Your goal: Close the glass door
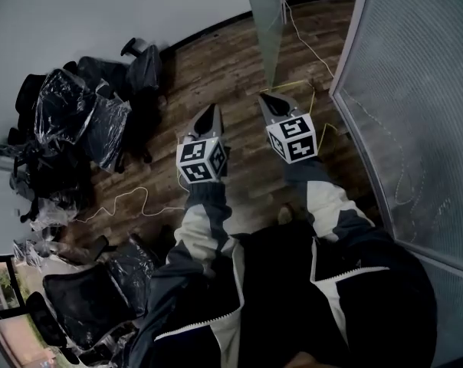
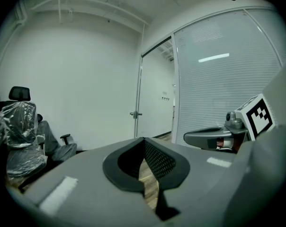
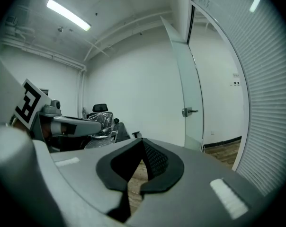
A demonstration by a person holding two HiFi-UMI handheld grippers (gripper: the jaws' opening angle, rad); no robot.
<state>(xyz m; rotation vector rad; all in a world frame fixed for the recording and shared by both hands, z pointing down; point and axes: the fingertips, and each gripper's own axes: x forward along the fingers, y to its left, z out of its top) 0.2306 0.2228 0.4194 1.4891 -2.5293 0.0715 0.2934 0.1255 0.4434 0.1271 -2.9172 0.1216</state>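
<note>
Head view: two hand-held grippers face an open glass door across a wood floor (image 1: 216,60).

Seen from above, the left gripper (image 1: 212,108) and the right gripper (image 1: 267,97) ride side by side, each with one marker cube (image 1: 202,160), both clenched on nothing. The glass door (image 1: 267,29) stands swung open ahead, well apart from both tips, beside the frosted glass partition (image 1: 415,90). At least four office chairs (image 1: 78,113), most wrapped in plastic, crowd the left wall, and a pale cable (image 1: 132,198) trails over the boards.

Left gripper view: jaws pressed together, empty. The door is ajar beyond, showing one lever handle (image 2: 135,113), with two chairs at left.

Right gripper view: jaws closed, empty. The door is ahead to the right, with one chair at left.
</note>
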